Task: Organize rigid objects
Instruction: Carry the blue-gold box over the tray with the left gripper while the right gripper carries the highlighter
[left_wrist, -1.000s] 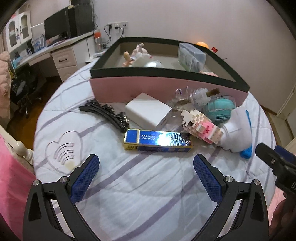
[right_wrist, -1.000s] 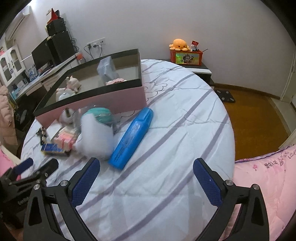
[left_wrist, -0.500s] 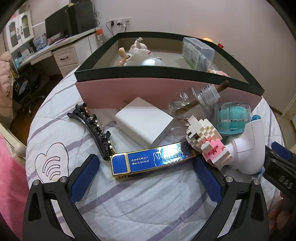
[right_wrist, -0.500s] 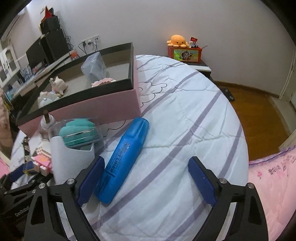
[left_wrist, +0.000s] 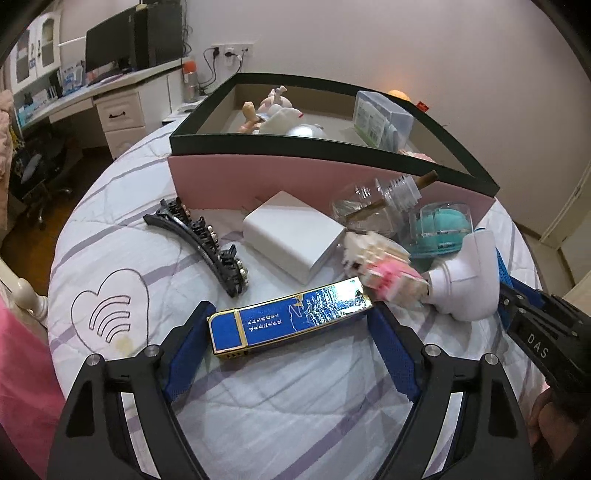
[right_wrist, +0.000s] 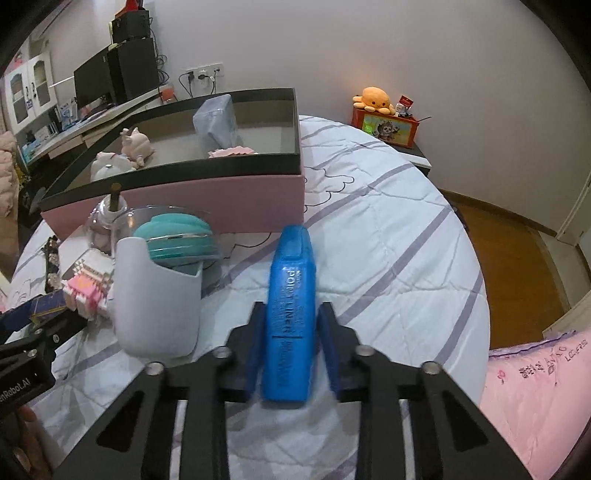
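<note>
A striped quilted bed (right_wrist: 388, 221) carries a pink box (left_wrist: 280, 177) with a dark rim. Just before it lie a white block (left_wrist: 293, 236), a black hair clip (left_wrist: 201, 240) and a blue-gold case (left_wrist: 288, 321). The left gripper (left_wrist: 291, 354), its fingers closing, straddles the case, pads at its ends. The right gripper (right_wrist: 291, 336) has clamped the blue highlighter (right_wrist: 291, 295) lying on the bed.
</note>
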